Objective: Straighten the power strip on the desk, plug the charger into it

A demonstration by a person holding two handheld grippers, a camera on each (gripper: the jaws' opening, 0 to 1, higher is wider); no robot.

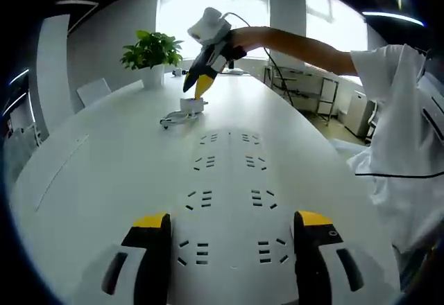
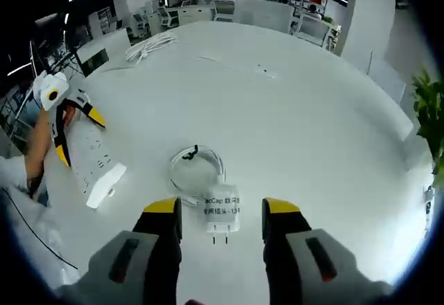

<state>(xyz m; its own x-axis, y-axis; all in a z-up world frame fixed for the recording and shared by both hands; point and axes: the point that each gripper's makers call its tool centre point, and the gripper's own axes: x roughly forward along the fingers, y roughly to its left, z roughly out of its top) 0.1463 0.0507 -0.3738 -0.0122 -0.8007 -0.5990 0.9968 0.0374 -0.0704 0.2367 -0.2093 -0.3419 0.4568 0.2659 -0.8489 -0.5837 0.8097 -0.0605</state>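
A long white power strip [image 1: 229, 180] with two rows of sockets lies on the white desk [image 1: 104, 173] and runs away from me between the jaws of my left gripper [image 1: 232, 220], which is open and straddles its near end. A white charger [image 2: 222, 215] lies flat with its prongs toward the camera, its coiled white cable [image 2: 198, 170] just beyond it. My right gripper [image 2: 222, 209] is open, with a jaw on either side of the charger and a gap on both sides. From the left gripper view, the right gripper [image 1: 201, 86] hovers over the charger [image 1: 191, 104].
A potted green plant [image 1: 152, 52] stands behind the charger at the desk's far end. A bundle of white cable [image 2: 149, 45] lies far across the desk. A person in white [image 1: 402, 152] stands at the desk's right edge. Office desks and chairs fill the background.
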